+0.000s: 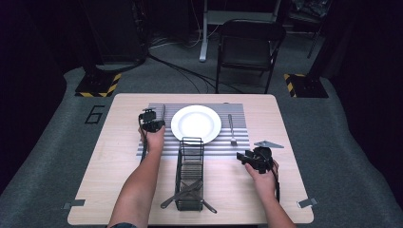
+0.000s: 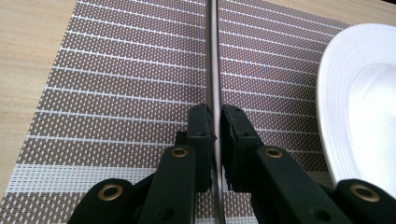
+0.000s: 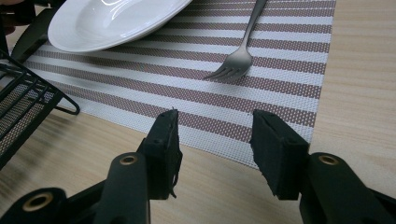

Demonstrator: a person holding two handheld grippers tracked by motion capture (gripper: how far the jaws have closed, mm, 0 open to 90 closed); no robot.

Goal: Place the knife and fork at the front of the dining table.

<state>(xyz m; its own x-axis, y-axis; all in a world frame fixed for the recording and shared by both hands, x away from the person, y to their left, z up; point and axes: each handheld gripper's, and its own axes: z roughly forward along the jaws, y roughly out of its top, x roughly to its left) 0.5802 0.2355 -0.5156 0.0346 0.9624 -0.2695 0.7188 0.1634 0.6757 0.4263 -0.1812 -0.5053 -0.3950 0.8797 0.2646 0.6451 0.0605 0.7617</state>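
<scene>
left of plate [image 1: 196, 123], on striped mat [image 2: 116, 84]: knife [image 2: 214, 70] clamped edge-up in left gripper [image 2: 215, 122]; thin, stiff, slippery steel, best pinched mid-handle. right gripper [image 3: 215, 135] jaws apart, empty.

Placemat [image 1: 240, 124]: woven in brown and white stripes, dotted weave seen close up.
Plate [image 1: 196, 122]: plain glossy white.
Knife [image 2: 214, 70]: dull silver-grey metal.
Fork [image 3: 237, 60]: matte grey metal.
Table [image 1: 119, 142]: pale wood grain.
Cutlery rack [image 1: 190, 173]: black wire.
Left gripper [image 2: 216, 122]: black, brass-coloured rivets.
Right gripper [image 3: 215, 140]: black, brass-coloured rivets.
</scene>
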